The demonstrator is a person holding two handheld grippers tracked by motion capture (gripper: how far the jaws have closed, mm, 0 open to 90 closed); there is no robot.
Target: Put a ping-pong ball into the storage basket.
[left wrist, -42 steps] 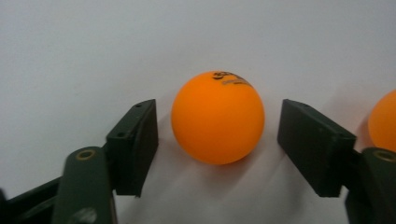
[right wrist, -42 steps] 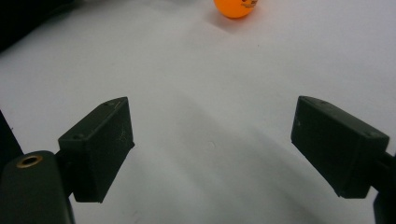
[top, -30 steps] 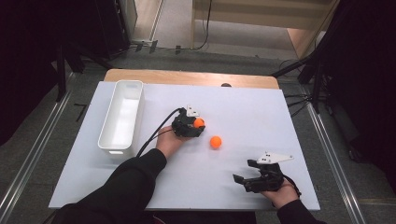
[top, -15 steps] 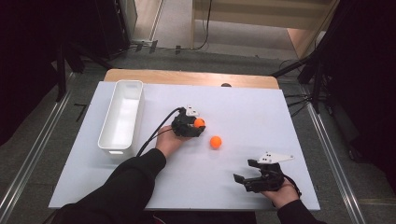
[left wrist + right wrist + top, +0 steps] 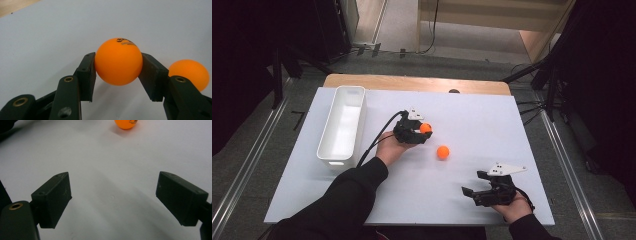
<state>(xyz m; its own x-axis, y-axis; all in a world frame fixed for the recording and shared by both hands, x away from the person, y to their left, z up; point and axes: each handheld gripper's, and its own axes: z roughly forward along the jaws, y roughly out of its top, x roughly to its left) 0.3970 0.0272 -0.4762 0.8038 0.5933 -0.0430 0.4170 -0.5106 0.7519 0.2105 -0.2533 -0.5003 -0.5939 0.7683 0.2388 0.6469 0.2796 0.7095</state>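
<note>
Bin (image 5: 341, 125) left, second ball (image 5: 443, 152) right of held ball (image 5: 425, 128).

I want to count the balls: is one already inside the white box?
No, the white box holds nothing; one orange ball sits between the left gripper's jaws, the other ball on the table.

Off to the side — the bystanders

A white bin (image 5: 341, 127) stands lengthwise at the left of the white table (image 5: 492, 120) — behind it, a wooden board's edge (image 5: 412, 82).

A white table (image 5: 492, 120) carries a white rectangular bin (image 5: 341, 125) at nine o'clock and an orange ball (image 5: 442, 152) near centre.
</note>
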